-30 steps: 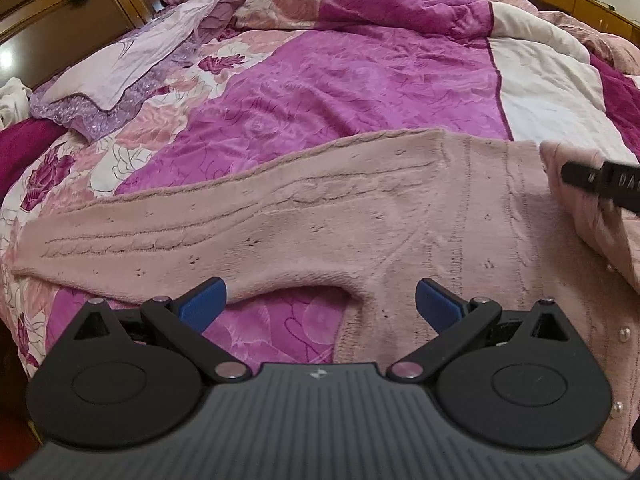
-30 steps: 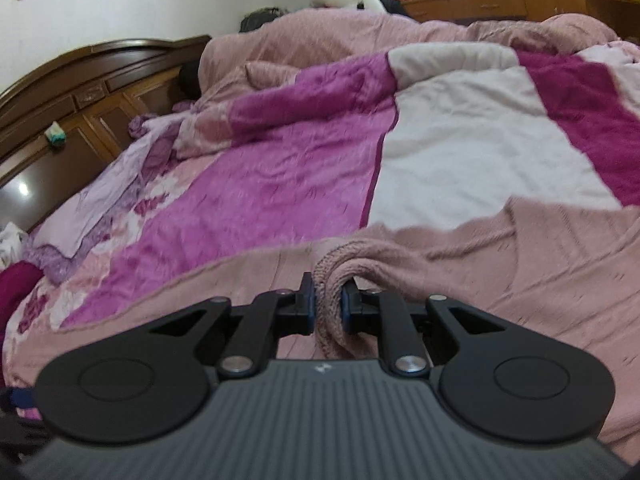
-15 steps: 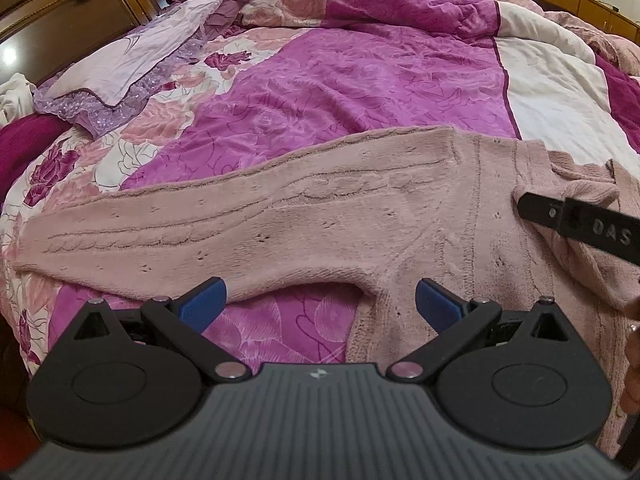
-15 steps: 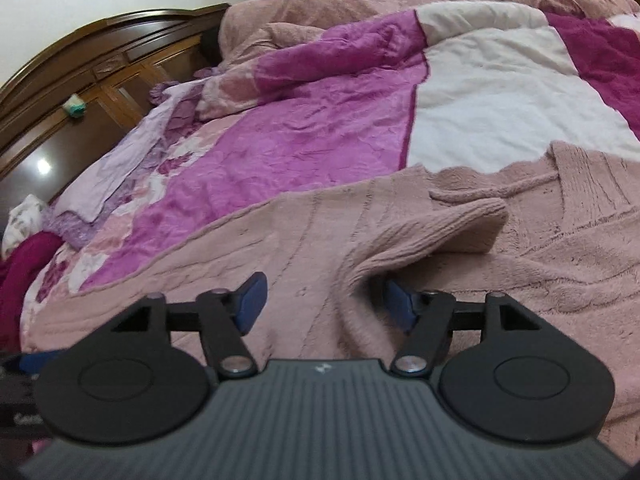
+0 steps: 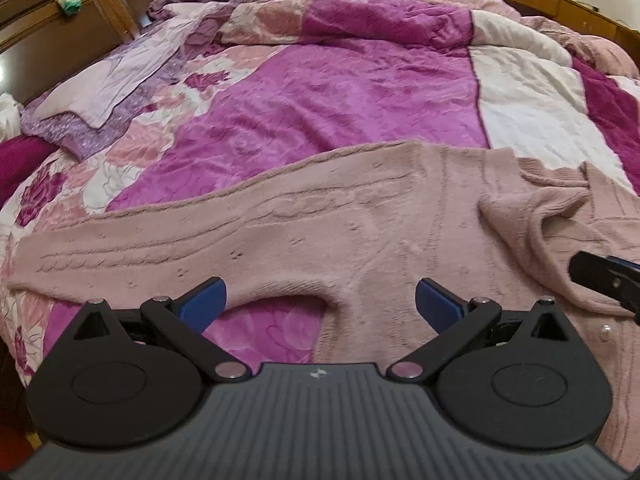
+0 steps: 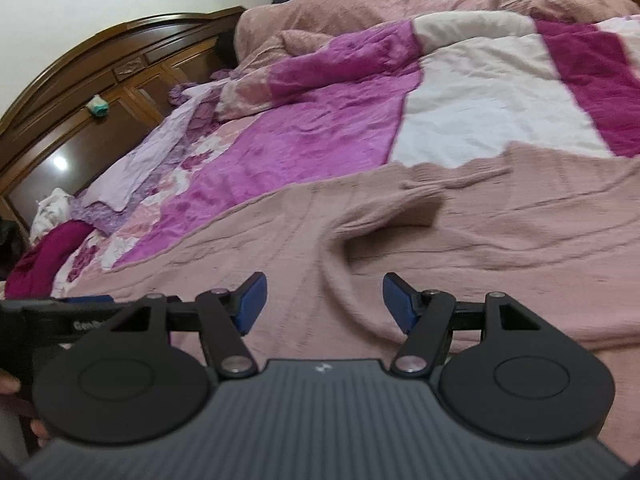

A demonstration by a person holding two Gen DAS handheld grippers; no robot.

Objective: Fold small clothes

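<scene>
A pink knitted cardigan (image 5: 320, 224) lies spread on the bed, one long sleeve (image 5: 120, 256) stretched out to the left. Its other sleeve (image 6: 384, 220) is folded across the body, with the cuff (image 5: 516, 212) lying loose on top. My left gripper (image 5: 320, 304) is open, hovering over the underarm where body and left sleeve meet, nothing between its fingers. My right gripper (image 6: 324, 300) is open just short of the folded sleeve, its pads apart from the knit. The right gripper's tip (image 5: 604, 280) shows at the left wrist view's right edge.
A magenta, pink and white quilt (image 5: 340, 96) covers the bed. A lilac pillowcase (image 5: 116, 84) lies at the left by the dark wooden headboard (image 6: 100, 80). A pink blanket (image 6: 360, 4) is heaped at the far end, dark hair showing at its edge.
My right gripper opened and let go of the sleeve cuff, which now lies on the cardigan's body. It then pulled back toward me. The left gripper stayed put, open.
</scene>
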